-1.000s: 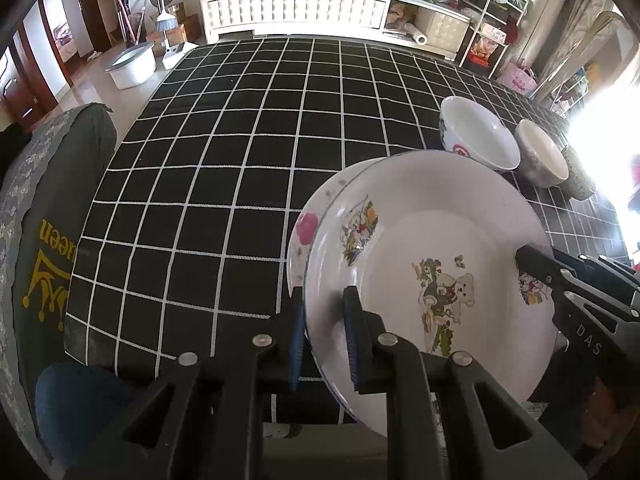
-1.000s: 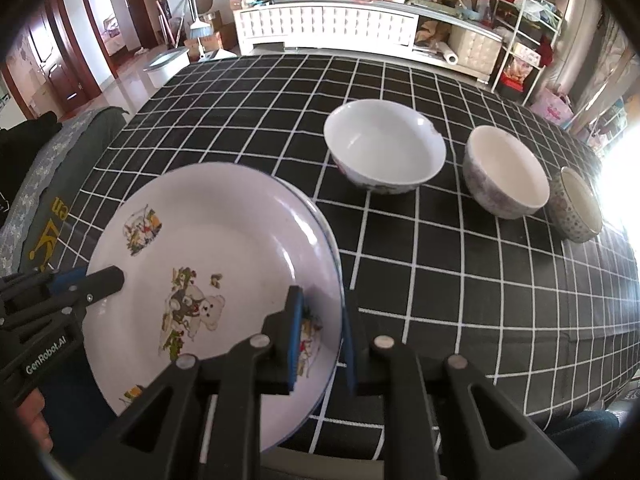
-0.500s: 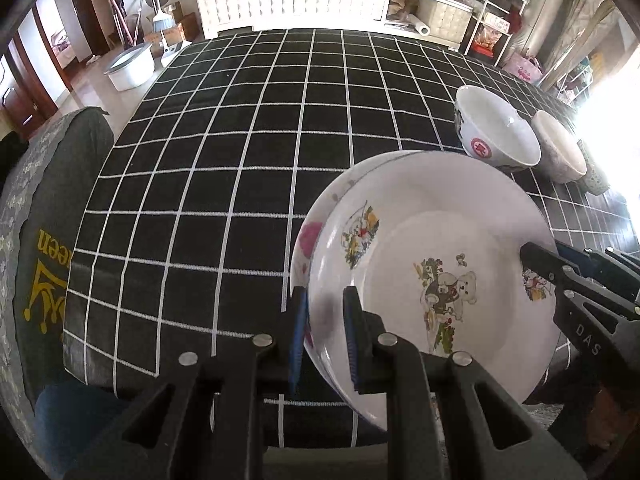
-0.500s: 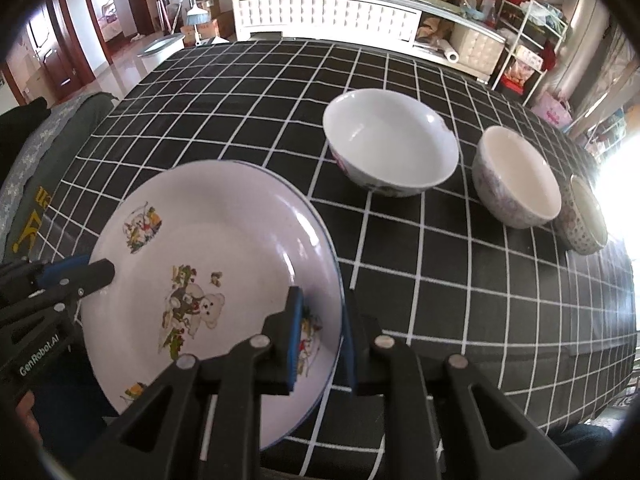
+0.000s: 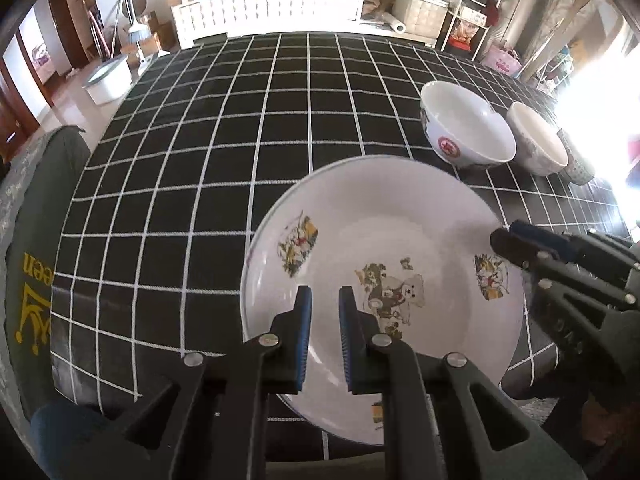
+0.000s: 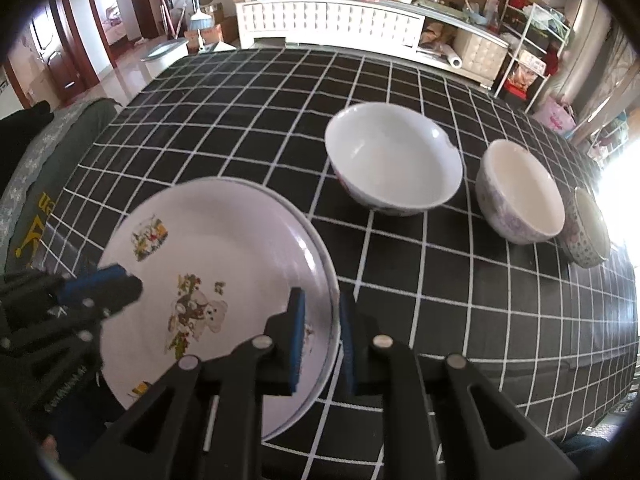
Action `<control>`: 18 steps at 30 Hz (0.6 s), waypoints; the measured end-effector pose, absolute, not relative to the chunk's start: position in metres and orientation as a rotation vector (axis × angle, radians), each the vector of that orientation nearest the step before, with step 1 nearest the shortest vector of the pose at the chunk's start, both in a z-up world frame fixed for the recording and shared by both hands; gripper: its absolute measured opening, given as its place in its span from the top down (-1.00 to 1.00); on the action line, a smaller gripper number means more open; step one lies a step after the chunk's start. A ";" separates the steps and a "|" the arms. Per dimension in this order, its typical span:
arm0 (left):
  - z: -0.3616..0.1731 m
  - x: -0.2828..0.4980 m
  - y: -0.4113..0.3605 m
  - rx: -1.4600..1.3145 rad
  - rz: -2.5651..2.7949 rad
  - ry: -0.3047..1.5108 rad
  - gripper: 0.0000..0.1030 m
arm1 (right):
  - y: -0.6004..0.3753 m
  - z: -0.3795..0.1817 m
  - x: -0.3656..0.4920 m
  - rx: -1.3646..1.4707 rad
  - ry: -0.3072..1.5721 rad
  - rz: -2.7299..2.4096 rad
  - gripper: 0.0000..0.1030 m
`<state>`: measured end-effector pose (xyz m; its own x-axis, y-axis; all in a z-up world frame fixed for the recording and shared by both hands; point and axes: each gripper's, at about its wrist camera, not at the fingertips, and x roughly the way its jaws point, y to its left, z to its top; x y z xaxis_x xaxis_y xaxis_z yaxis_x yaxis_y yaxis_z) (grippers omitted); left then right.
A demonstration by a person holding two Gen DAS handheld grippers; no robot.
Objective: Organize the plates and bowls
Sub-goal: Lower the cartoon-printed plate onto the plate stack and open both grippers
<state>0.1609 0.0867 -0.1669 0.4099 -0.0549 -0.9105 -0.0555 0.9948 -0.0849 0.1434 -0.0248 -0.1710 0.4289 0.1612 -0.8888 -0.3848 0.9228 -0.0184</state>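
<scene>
Keep right tongs (image 6: pixel 320 332) pinching the bear-print plate (image 6: pixel 224 248) rim; left tongs (image 5: pixel 323 334) look slightly spread above it. Lower level onto the desk (image 6: pixel 420 280), clear of the white bowl (image 6: pixel 394 158).

My left gripper (image 5: pixel 323 334) points forward and slightly down, jaws parted by a narrow gap, with nothing seen between the blue pads (image 5: pixel 305 320). From the right wrist view the left gripper (image 6: pixel 120 284) enters at the lower left edge, its blue-tipped fingers (image 6: pixel 96 278) reaching toward centre, tips close together; my hand behind it is mostly hidden.

My right gripper (image 6: pixel 320 332) also points forward and down, jaws nearly closed, one blue pad on each side of a thin rim. From the left wrist view the right gripper (image 5: pixel 510 242) comes in from the right edge, fingertips angled leftward.
</scene>
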 end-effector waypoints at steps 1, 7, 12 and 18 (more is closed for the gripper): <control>-0.167 0.161 0.087 -0.111 0.002 1.151 0.77 | -0.024 -0.170 0.144 -0.225 1.075 0.348 0.59; -0.158 0.158 0.085 -0.115 0.006 1.132 0.77 | -0.025 -0.161 0.141 -0.189 1.051 0.370 0.59; -0.147 0.152 0.079 -0.115 0.001 1.107 0.77 | -0.033 -0.151 0.139 -0.157 1.035 0.376 0.57; -0.129 0.148 0.067 -0.109 -0.017 1.070 0.77 | -0.049 -0.136 0.132 -0.118 1.008 0.370 0.20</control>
